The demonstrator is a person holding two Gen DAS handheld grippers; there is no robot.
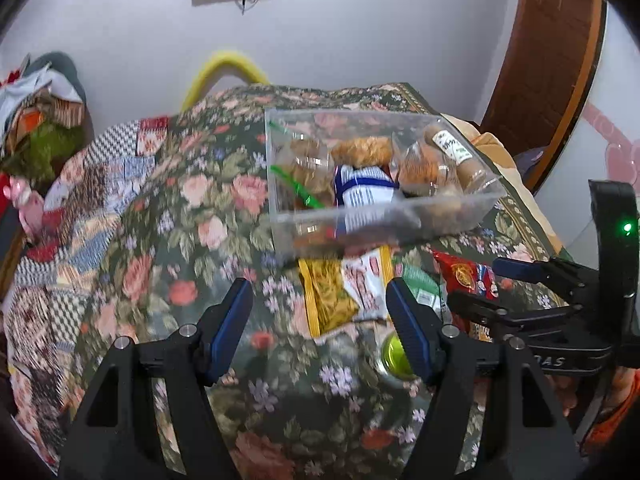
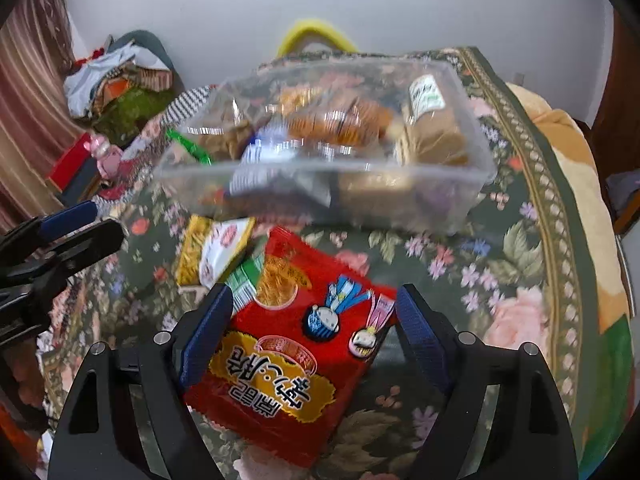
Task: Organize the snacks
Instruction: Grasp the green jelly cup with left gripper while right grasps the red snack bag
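A clear plastic box (image 1: 472,204) (image 2: 460,200) holding several wrapped snacks stands on the floral cloth. In front of it lie a yellow-and-white packet (image 1: 332,288) (image 2: 216,248), a green packet (image 1: 420,284) (image 2: 248,276) and a red snack bag (image 2: 288,360) (image 1: 468,276). My right gripper (image 2: 314,312) is open, with its jaws on either side of the red bag. My left gripper (image 1: 320,296) is open and empty above the cloth, left of the packets. A green can (image 1: 394,356) stands by its right finger.
A floral cloth (image 1: 200,216) (image 2: 520,264) covers the table, and a patchwork cloth (image 1: 60,240) hangs at the left. A pile of clothes (image 1: 36,120) (image 2: 116,84) sits at the far left. A yellow hoop (image 1: 224,72) rises behind the table.
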